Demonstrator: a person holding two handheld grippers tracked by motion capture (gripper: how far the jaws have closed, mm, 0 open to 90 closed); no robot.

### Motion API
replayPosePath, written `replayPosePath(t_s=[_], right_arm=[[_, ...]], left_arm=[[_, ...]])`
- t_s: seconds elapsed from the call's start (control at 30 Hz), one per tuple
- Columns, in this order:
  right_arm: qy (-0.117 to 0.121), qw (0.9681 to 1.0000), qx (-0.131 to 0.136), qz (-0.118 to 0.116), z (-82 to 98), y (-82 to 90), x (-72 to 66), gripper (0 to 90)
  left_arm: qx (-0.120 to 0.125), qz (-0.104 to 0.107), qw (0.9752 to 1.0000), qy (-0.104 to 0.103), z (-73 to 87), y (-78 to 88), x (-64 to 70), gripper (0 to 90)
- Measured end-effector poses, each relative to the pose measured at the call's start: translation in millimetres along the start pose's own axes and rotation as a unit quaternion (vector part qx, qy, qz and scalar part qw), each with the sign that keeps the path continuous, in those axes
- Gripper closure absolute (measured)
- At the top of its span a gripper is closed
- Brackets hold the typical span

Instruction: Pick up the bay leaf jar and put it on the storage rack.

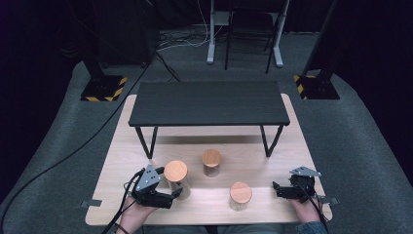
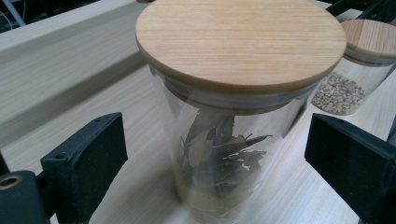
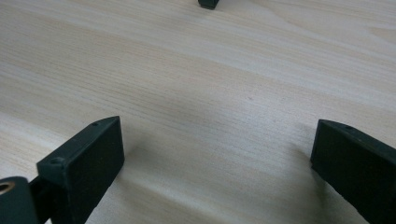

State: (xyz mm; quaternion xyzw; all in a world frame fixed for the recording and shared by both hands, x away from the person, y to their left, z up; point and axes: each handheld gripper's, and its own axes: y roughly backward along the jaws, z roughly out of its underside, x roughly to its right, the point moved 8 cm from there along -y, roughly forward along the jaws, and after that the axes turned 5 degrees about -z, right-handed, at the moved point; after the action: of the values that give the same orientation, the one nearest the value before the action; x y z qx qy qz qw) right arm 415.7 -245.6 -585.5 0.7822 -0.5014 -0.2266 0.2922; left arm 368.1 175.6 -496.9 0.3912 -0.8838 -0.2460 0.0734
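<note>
Presently the left gripper [image 2: 215, 154] has its jaws spread either side of the bay-leaf jar [image 2: 229, 140], not yet touching, near the table's [image 1: 146, 204] front-left corner. Closing squarely on the glass below the wooden lid [image 2: 240, 39] should steady it. The right gripper [image 3: 217, 158] rests agape near the front-right corner.

Glass jar [image 2: 219, 154] with a wooden lid stands upright, leaves inside, lid on, at the table's seven o'clock.

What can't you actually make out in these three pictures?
- Back jar: its contents are too small to tell in the high view.
- Leaf jar: the bottom edge of the left gripper view cuts off its base.
- Grain jar: cut by that view's right edge.
- Left gripper: from above its body hides whether the fingers touch the glass.
</note>
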Motion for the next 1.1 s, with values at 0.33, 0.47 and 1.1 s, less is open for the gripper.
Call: replayPosePath(t_s=[0.33,0.47,1.1], right_arm=[[0.0,1.0,0.0,0.0,0.1,0.1,-0.1,1.8],[0.0,1.0,0.0,0.0,0.1,0.1,-0.1,1.8],[0.0,1.0,0.0,0.0,0.0,0.1,-0.1,1.8]], left_arm=[[0.001,0.001,1.0,0.007,0.4,-5.7,0.0,5.6],[0.004,0.002,0.9999,0.011,-0.2,-8.6,1.0,5.8],[0.007,-0.001,0.9998,0.021,3.3,-23.5,4.0,6.1]])
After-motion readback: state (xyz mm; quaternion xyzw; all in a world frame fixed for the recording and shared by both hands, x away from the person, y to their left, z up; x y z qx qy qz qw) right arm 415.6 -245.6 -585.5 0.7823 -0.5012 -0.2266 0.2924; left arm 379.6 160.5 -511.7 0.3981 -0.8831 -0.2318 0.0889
